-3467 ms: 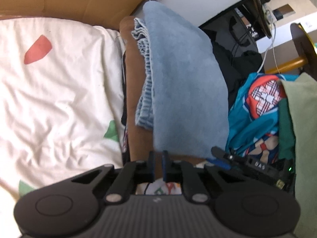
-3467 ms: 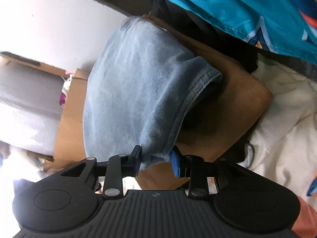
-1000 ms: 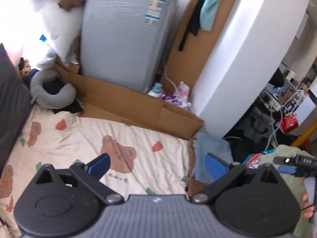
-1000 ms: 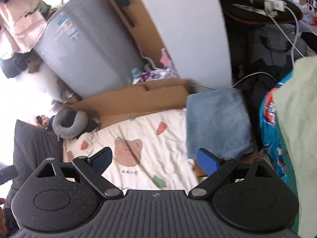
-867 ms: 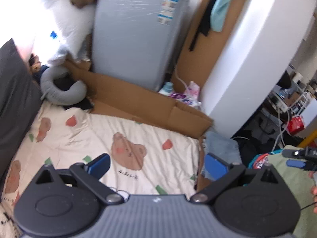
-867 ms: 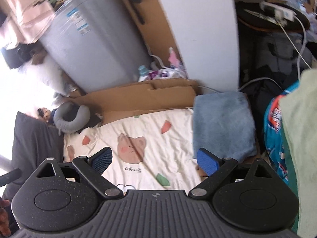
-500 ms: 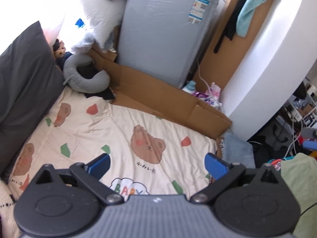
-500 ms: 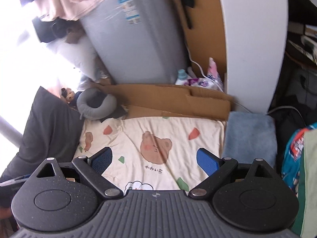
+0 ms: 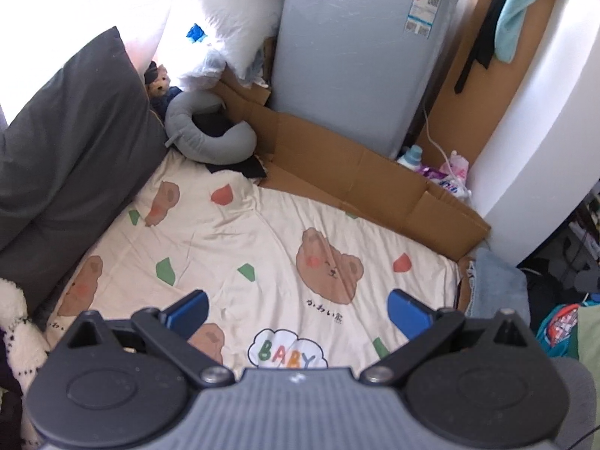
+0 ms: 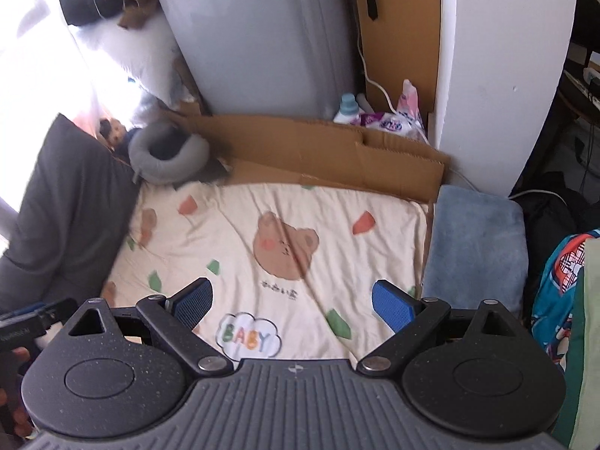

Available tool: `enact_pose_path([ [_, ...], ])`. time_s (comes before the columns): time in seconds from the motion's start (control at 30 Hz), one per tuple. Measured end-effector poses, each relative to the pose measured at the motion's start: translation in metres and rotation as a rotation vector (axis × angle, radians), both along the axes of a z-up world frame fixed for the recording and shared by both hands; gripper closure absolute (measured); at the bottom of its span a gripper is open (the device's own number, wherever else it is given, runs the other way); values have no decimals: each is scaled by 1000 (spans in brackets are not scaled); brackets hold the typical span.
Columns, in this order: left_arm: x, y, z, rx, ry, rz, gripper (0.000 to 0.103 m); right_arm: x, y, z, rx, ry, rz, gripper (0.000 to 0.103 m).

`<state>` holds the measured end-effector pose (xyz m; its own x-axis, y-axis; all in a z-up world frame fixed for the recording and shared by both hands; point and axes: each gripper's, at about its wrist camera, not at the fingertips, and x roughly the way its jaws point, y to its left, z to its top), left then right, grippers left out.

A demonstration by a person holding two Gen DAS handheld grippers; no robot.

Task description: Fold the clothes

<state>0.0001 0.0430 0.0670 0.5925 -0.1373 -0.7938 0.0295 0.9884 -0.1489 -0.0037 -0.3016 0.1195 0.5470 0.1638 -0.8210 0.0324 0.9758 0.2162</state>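
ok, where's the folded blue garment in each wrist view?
Left wrist: blue garment at the right edge, just past the bear sheet, partly behind the right finger of the left tool.
Right wrist: blue garment right of centre, in full view.
Shared landmark: the sheet's brown bear face.

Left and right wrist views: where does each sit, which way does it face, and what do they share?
Left wrist: on the open left gripper, above the bear sheet, facing the grey appliance; own fingers only.
Right wrist: on the open right gripper, same aim; a hand shows at the left edge.
Shared: sheet, appliance, cardboard, folded blue garment.
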Motion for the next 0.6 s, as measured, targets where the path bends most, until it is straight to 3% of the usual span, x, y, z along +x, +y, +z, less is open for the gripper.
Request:
enact_pose_path([
  [0.37,-4,-20,-33,31,15,33,0,4,16,-61,-28,63,-4,7],
  [0.6,-1,-34,-50,45,57,2,0,7,20,-85,-24,78,-8,7],
])
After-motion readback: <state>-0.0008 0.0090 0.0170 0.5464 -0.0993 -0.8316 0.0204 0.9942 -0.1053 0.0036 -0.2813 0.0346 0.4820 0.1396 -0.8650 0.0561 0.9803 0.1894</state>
